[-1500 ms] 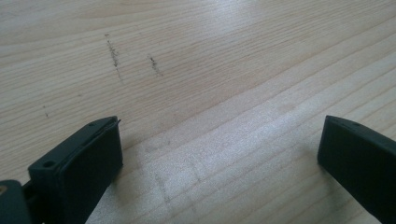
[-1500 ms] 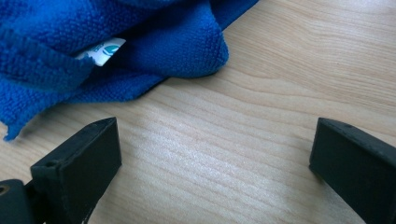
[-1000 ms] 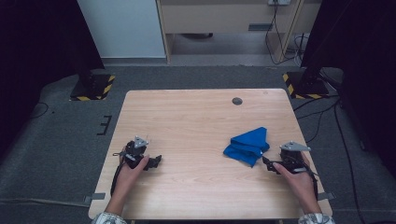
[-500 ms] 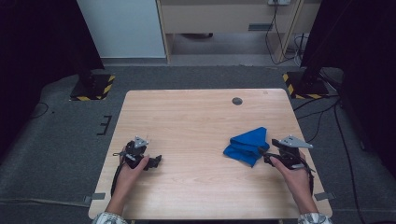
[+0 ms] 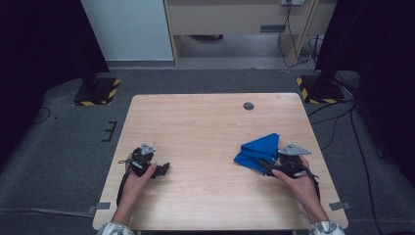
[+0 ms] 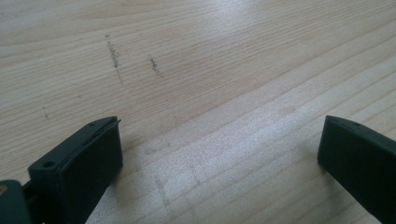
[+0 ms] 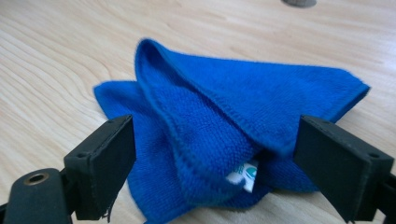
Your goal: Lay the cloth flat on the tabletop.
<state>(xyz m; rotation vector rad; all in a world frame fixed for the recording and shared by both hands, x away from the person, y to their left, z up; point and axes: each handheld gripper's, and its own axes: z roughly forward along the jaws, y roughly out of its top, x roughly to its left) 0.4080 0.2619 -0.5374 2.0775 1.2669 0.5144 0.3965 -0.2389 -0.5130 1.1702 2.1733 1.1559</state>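
**A:** So where are we at? Our right gripper [image 5: 266, 169] is wide apart and the jaws have just been opening again after a quick squeeze. From the right gripper view the cloth [image 7: 224, 126] sits right between the two black jaws, with a folded ridge running up the middle, but the pads aren't pressing on it. There's a gap on the left side for sure; on the right the jaw is just beside the fold, and we can't tell if it brushes it.

**B:** Yep, same read here. From the high view the cloth [image 5: 257, 152] is a crumpled blue heap on the right half of the table [image 5: 205, 122], just in front of that gripper, with a corner pointing away from us. Nothing is lifted; it lies flat on the wood.

**A:** And our left gripper [image 5: 164, 170]?

**B:** Spread wide too, with nothing in it. The left gripper view has bare wood between the jaws plus a couple of dark scuff marks [image 6: 114, 53]. It sits on the left side, well apart from the cloth.

**A:** Any writing?

**B:** There's a small white tag [image 7: 245, 175] poking out under the fold, near the right jaw, with a bit of teal print on it. It's too small to read. There's also a dark round spot [image 5: 248, 105] near the table's far edge.
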